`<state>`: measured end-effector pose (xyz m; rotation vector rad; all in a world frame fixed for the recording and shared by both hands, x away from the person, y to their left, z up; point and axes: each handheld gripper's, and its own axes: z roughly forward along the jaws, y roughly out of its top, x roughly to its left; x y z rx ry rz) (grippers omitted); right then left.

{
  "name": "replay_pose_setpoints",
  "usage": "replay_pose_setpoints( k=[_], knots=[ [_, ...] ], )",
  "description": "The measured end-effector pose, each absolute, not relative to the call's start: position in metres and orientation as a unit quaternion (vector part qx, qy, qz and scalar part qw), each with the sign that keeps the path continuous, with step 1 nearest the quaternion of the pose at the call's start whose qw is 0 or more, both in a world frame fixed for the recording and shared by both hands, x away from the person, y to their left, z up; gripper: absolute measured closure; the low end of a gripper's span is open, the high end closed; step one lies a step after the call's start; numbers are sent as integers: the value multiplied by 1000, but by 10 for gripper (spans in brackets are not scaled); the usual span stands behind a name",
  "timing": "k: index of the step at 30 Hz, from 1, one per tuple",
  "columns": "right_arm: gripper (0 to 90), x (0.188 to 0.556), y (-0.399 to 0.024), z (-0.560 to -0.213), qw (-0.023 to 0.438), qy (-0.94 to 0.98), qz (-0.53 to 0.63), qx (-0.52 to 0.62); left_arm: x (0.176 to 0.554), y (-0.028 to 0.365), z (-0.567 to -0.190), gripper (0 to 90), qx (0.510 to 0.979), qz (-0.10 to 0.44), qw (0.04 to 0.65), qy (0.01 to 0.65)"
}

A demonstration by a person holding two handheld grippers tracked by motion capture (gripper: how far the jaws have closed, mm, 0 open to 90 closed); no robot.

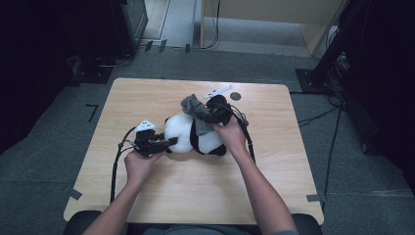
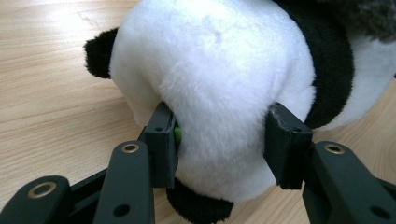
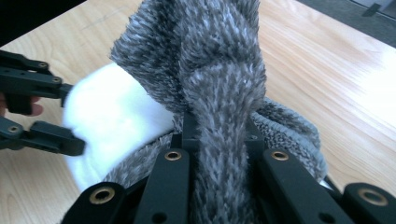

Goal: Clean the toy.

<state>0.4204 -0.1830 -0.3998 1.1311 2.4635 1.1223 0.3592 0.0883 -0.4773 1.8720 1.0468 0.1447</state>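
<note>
High view: wooden table [image 1: 161, 196], pale laminate, flat, person's 2 forearms in from the near edge. Plush panda [image 1: 193, 134] lies mid-table on its side, long axis running left to right, head end toward the left gripper [image 1: 164, 143], body end under the right gripper [image 1: 208, 117]. Left gripper view: both pads pinch the white head [image 2: 219, 93], soft short pile bulging between the jaws, black ear [image 2: 100, 53] off to one side; left gripper clenched on the panda. Right gripper view: jaws clamped on a bunched fold of grey knit cloth [image 3: 219, 93], fuzzy, flecked, floppy, draped over the panda's back. Judgement: cloth sits above and just behind the body from the right hand, which is nearer to it; any pull runs along the panda's long axis toward the anchored head, so the left grip must hold
</note>
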Motion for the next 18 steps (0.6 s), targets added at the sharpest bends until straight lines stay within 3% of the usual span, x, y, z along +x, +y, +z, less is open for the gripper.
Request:
replay_pose_setpoints(
  k=[9,18],
  knots=[
    [797,429,-227,-401,115,814,377,427,359,89,-478,517,764,58,479,428],
    [800,442,-251,-418,89,799,383,455,360,89,-478,517,764,57,480,427]
  ],
)
